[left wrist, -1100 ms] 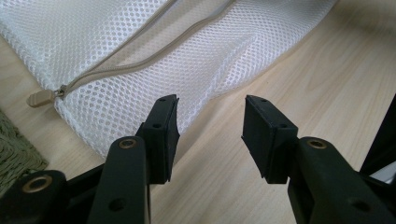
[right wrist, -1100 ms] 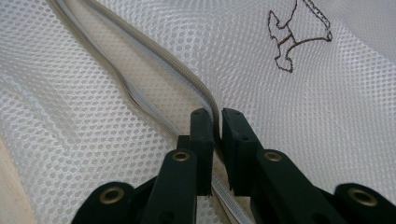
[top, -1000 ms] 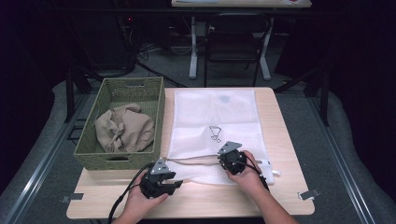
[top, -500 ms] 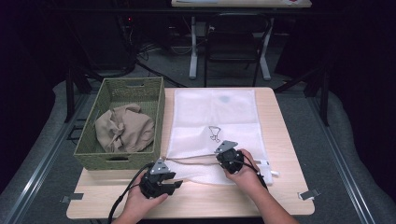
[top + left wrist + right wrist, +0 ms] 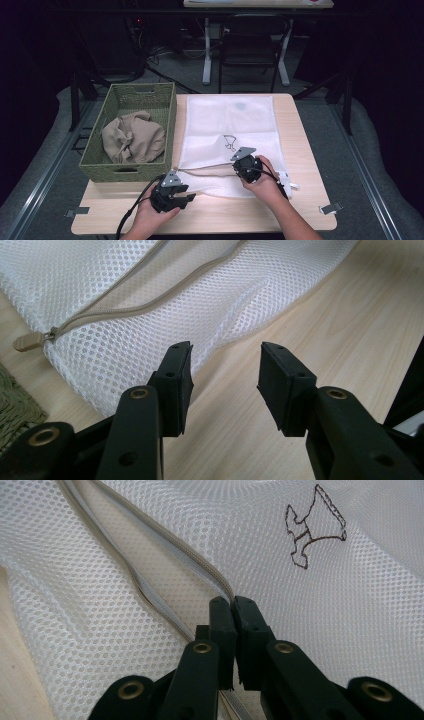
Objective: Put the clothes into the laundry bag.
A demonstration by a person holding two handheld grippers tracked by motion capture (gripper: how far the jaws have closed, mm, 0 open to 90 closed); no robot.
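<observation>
— So, what is the right gripper (image 5: 232, 601) doing at the white mesh bag (image 5: 235, 125)?

— Its jaws are pressing together on the upper edge of the bag's beige zipper (image 5: 170, 555); they have just been closing, and the zipper tape is sitting pinched between the pads; the mesh is lying spread out ahead of the tips, and a small dark stitched outline (image 5: 315, 527) is showing on the fabric just beyond them, up and to the right.

— And the left gripper (image 5: 225, 375)?

— Its jaws are standing apart with nothing between them; the near corner of the bag is lying just ahead of the left pad (image 5: 176, 385), and the zipper pull (image 5: 29, 341) is resting further off to that side; bare wooden table (image 5: 320, 330) is showing ahead of the right pad.

— Where is the rest sitting?

— Seen from above, the bag is lying flat on the table beyond both grippers; the green woven basket (image 5: 102, 167) is standing just beyond the left gripper, touching the bag's side edge, and is holding a crumpled tan cloth (image 5: 132, 137).
</observation>
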